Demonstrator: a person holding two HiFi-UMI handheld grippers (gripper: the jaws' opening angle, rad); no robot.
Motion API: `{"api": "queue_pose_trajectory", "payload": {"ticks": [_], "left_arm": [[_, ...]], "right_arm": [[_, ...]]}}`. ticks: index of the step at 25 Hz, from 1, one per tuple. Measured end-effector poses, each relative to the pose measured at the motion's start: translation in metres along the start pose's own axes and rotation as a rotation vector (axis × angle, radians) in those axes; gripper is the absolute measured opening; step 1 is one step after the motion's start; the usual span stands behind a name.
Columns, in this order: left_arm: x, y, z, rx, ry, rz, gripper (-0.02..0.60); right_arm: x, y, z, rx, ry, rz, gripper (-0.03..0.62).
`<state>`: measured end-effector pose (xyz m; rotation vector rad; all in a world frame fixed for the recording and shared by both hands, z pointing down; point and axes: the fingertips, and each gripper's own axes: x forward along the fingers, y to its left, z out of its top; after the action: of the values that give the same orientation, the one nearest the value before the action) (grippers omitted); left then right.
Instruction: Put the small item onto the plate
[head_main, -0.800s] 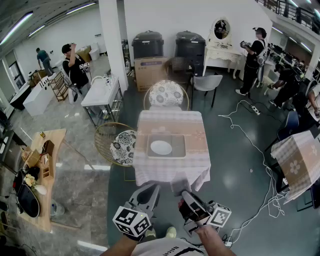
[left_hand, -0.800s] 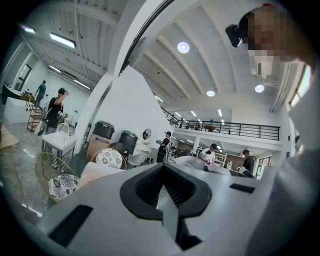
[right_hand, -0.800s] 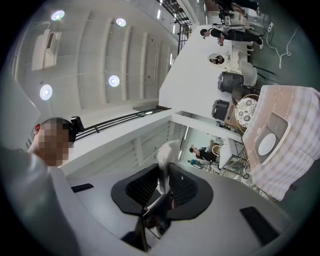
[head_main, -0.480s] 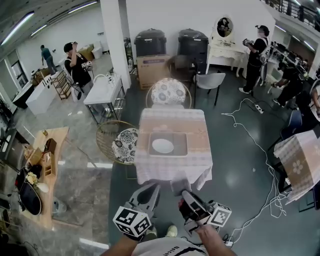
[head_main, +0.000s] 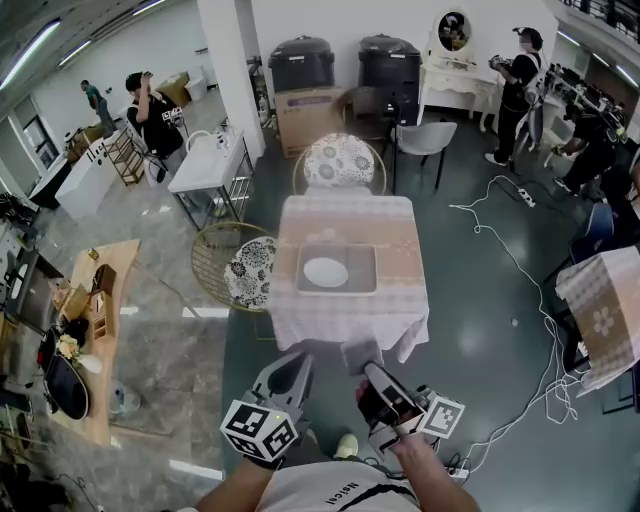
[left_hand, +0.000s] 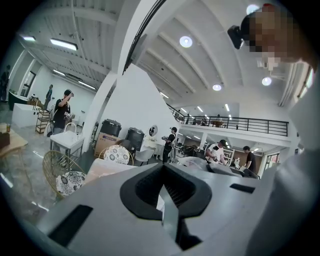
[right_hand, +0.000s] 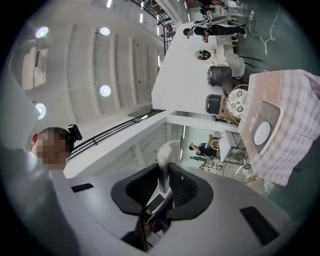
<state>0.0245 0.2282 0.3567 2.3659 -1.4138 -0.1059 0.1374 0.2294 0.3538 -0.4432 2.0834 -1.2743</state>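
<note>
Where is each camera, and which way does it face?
Head view: on the head, looking steeply down at table and plate; forearms, left tool, right tool show.
Left gripper view: on that tool, facing across the room; shut jaws below.
Right gripper view: rolled sideways, tilted up; jaws grip the small item.
Head and right gripper views share the plate.

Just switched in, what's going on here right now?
A person stands short of the cloth-covered table, a hand-held gripper in each hand. The right hand-held gripper is shut on a small pale item. The left hand-held gripper is shut and empty. The white plate sits bare on a tray on the table; the item is not yet on it.
</note>
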Motion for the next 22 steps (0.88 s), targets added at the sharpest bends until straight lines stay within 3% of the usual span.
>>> {"api": "queue_pose_trajectory", "payload": {"ticks": [10, 22], "left_arm": [[0.045, 0.03, 0.006, 0.039, 0.011, -0.02, 0.005], [0.143, 0.134, 0.031, 0.083, 0.048, -0.112, 0.005]], "right_arm": [[0.031, -0.034, 0.02, 0.0, -0.011, -0.035, 0.076], [0.136, -0.118, 0.049, -0.021, -0.042, -0.128, 0.075]]}}
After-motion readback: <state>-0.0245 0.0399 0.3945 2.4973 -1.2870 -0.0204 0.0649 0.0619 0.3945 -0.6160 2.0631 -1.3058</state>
